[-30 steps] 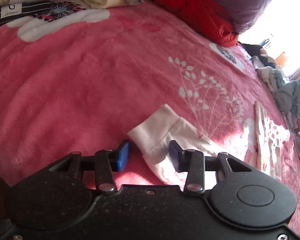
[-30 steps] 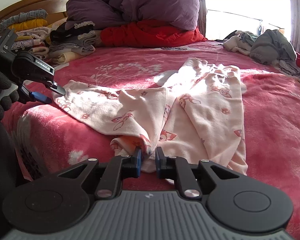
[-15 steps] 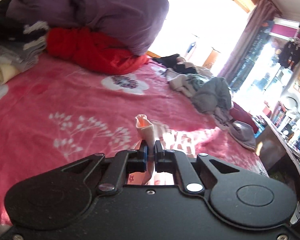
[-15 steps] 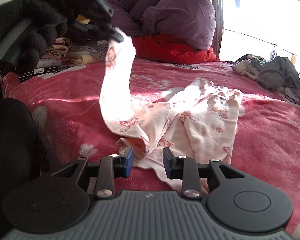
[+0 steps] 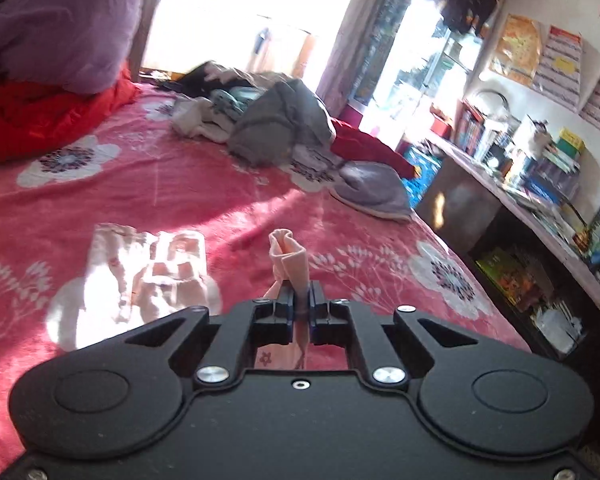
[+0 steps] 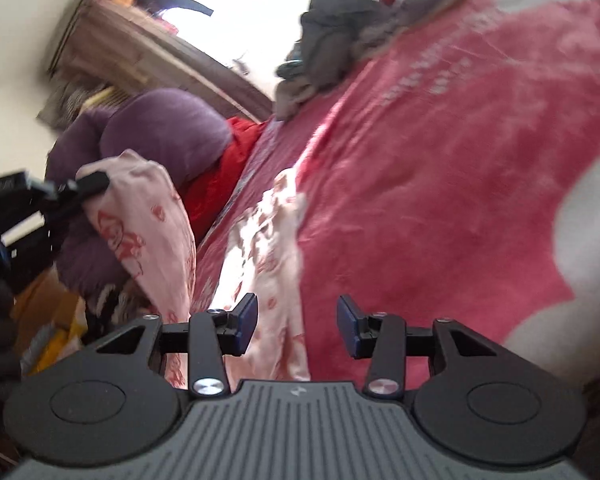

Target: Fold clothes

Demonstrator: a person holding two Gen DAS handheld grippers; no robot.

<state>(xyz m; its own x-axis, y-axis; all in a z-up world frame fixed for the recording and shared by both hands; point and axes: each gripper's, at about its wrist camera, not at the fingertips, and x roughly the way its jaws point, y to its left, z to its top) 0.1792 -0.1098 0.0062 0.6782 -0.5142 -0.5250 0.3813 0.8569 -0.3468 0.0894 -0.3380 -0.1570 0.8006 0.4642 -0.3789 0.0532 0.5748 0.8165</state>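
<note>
The left tool is clamped on a cuff or hem of the pale pink printed garment, with a folded nub of cloth standing up past its blue pads; in the right wrist view that same tool holds the cloth lifted clear of the bed, with the fabric hanging down from it in a long drape toward the rest of the garment; that rest lies spread on the pink floral blanket, just beyond the right tool. The right tool stands apart with nothing pressed between its pads; its jaws have just been opening, and the garment's near edge lies below and beyond them, not gripped. The right view is smeared and tilted, so whether the pads brush the cloth is hard to say, though they seem clear of it.

The step in hand looks like carrying the lifted end across the garment's body to make a fold. To do it well, the left grip should stay firm while the cloth is laid over in one smooth arc, edge meeting edge; the right tool would best pin or catch the near edge so the body does not drag across the blanket; a loose pile of grey clothes beyond the garment should be kept out of the sweep.
</note>
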